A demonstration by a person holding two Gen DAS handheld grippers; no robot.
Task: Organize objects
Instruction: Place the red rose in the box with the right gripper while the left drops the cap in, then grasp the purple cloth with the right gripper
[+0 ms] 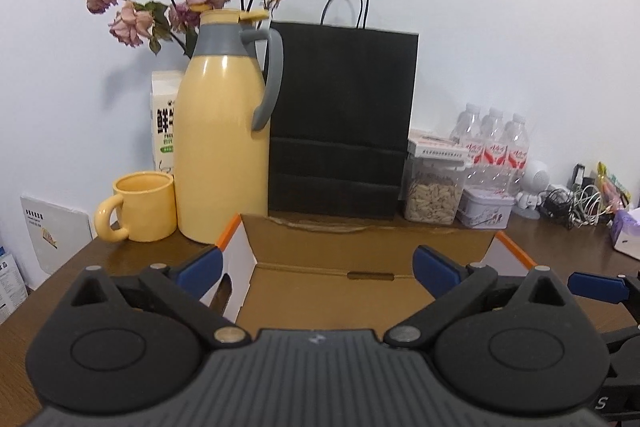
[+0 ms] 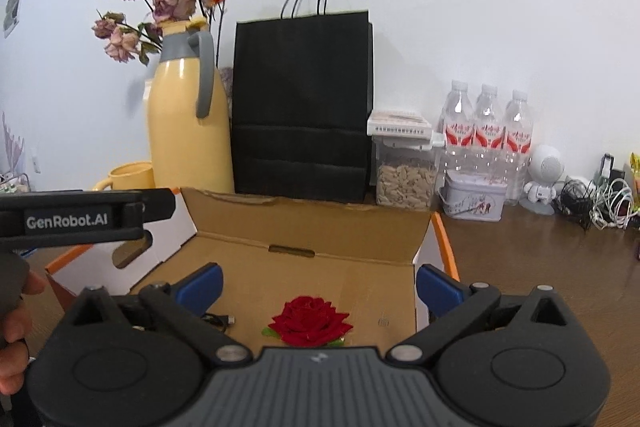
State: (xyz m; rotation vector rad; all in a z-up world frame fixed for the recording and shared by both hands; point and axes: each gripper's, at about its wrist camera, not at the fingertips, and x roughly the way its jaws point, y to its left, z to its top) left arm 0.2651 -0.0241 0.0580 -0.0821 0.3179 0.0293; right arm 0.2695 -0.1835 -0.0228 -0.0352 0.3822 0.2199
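Observation:
An open cardboard box [image 1: 360, 247] with white, orange-edged flaps lies on the brown table, right in front of both grippers. In the right wrist view a red rose head [image 2: 310, 321] lies on the floor of the box [image 2: 304, 227], with a small black cable [image 2: 218, 321] to its left. My right gripper [image 2: 320, 285] stands open above the rose, nothing between its blue pads. My left gripper [image 1: 319, 265] is open too, empty, over the box's left half. In the right wrist view the left gripper [image 2: 80, 215] shows at the left edge, held by a hand [image 2: 12, 327].
Behind the box stand a yellow thermos jug [image 1: 220, 147], a yellow mug [image 1: 140, 207], a black paper bag [image 1: 340, 115], a jar of seeds [image 1: 434, 195], a small tin [image 1: 486, 207] and three water bottles [image 1: 496, 147]. Tangled cables [image 2: 600, 203] lie at the far right.

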